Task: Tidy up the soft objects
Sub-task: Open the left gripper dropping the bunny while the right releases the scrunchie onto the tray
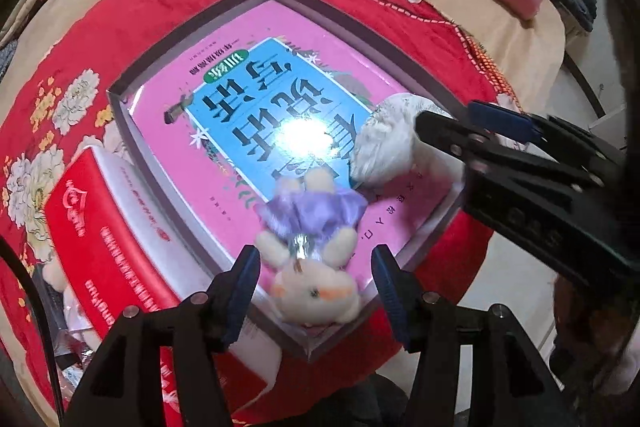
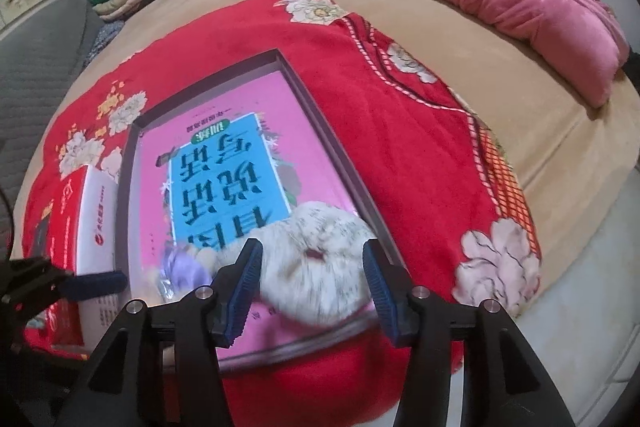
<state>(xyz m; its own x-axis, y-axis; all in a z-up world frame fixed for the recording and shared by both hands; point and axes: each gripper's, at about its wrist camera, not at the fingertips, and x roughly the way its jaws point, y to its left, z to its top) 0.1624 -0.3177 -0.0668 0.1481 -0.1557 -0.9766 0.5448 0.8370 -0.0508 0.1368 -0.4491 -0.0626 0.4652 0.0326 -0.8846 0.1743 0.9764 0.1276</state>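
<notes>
— Two soft toys lie in the shallow box on the bed's red blanket: a plush rabbit in purple and a blurred white fuzzy ring.

— Held?

— No. Left gripper and right gripper stand with jaws open, clear of them. A red carton hides another plush.

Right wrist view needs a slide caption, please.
Open right hand-held gripper above a fluffy white scrunchie in the box.
</notes>
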